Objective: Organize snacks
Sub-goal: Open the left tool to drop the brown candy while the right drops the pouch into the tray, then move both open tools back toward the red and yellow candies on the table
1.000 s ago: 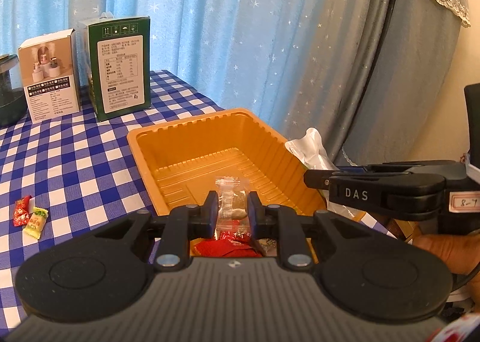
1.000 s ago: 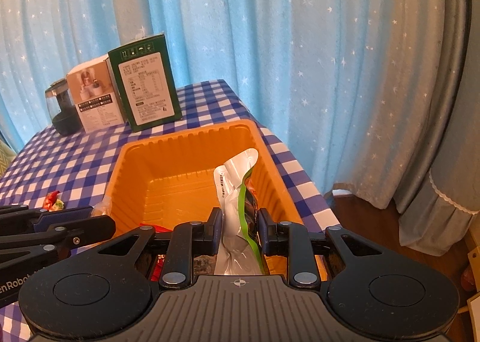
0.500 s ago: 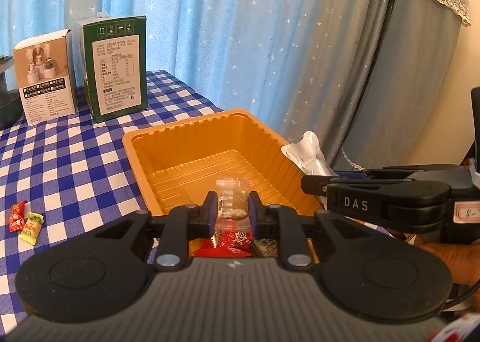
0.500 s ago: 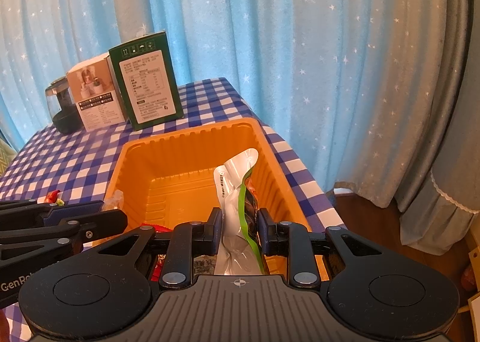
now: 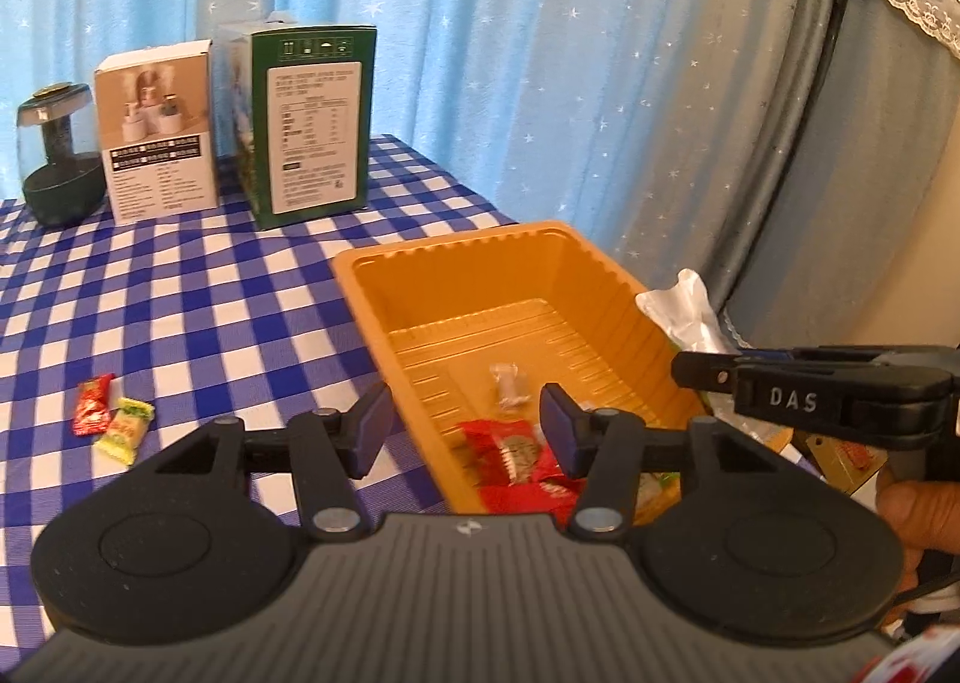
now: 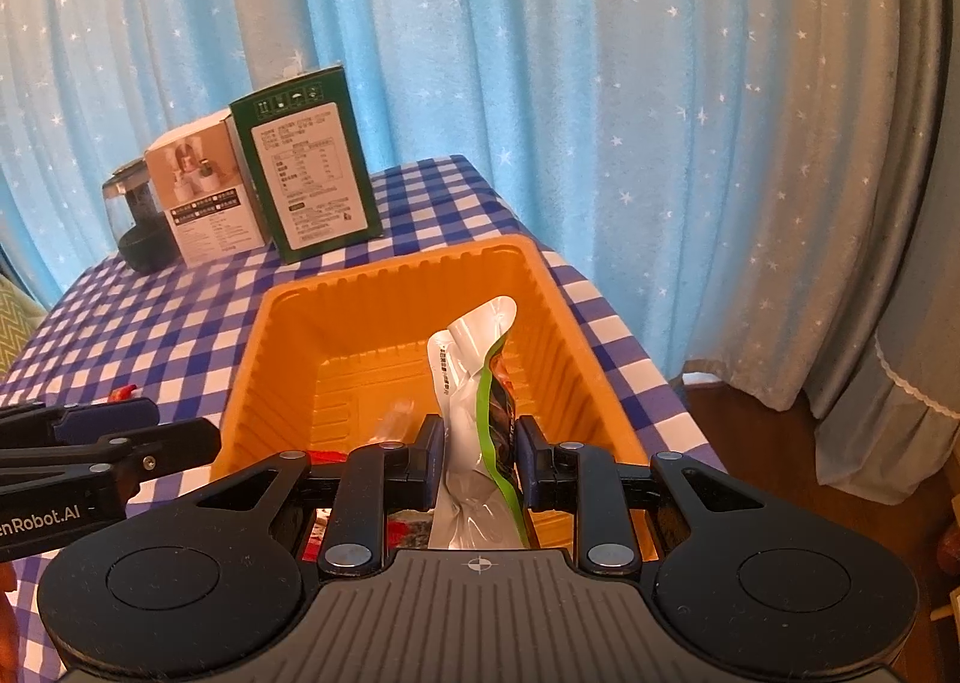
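Note:
An orange tray (image 5: 456,257) (image 6: 390,281) stands on the blue checked table. My left gripper (image 5: 465,431) hangs over the tray's near left rim, its jaws opening with nothing between them. A clear-wrapped candy (image 5: 507,383) lies loose on the tray floor beyond them, with red snack packets (image 5: 510,452) at the near end. My right gripper (image 6: 477,452) is shut on a silver and green snack pouch (image 6: 474,377), held upright over the tray. Two small candies, a red candy (image 5: 91,404) and a yellow candy (image 5: 125,430), lie on the cloth to the left.
A green box (image 5: 306,122), a white box (image 5: 157,128) and a dark glass jar (image 5: 57,155) stand at the table's back. Blue curtains hang behind. The table's right edge runs close beside the tray. A hand (image 5: 918,515) holds the right gripper's handle.
My left gripper let go of the clear-wrapped candy, which now lies in the tray, and its jaws have spread. It shifted left toward the tray's rim. The right gripper stayed put with the pouch.

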The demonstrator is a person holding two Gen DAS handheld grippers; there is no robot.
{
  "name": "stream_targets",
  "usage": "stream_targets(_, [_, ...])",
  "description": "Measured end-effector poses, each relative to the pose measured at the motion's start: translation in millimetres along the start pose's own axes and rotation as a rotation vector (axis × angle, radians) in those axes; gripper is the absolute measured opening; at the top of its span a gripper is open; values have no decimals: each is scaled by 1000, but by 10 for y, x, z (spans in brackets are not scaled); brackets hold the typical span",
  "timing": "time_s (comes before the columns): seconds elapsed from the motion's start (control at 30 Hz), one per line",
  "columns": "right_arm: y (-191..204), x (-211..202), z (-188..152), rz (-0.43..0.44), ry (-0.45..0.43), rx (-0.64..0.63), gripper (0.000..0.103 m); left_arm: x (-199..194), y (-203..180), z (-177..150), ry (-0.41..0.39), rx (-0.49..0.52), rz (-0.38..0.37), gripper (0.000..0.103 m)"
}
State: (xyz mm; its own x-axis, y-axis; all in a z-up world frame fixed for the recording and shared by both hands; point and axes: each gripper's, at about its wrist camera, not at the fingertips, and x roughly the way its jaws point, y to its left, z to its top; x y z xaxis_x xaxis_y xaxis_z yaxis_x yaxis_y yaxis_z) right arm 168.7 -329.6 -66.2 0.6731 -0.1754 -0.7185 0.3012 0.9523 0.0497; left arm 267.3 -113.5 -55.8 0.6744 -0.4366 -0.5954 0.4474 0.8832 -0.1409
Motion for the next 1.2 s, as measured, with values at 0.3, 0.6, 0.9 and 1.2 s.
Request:
stream_targets(0.3, [101, -4, 5, 16, -8, -4, 26, -127, 157, -51, -3, -10, 22, 50])
stream_targets(0.6, [192, 127, 9, 45, 24, -38, 27, -211, 248, -92, -2, -19, 36, 51])
stream_targets(0.9, [307, 123, -20, 25, 22, -85, 42, -295, 379, -156, 5, -19, 70, 56])
stream_targets(1.2, [475, 134, -48, 21, 21, -137, 46, -435, 597, -202, -1, -51, 114, 57])
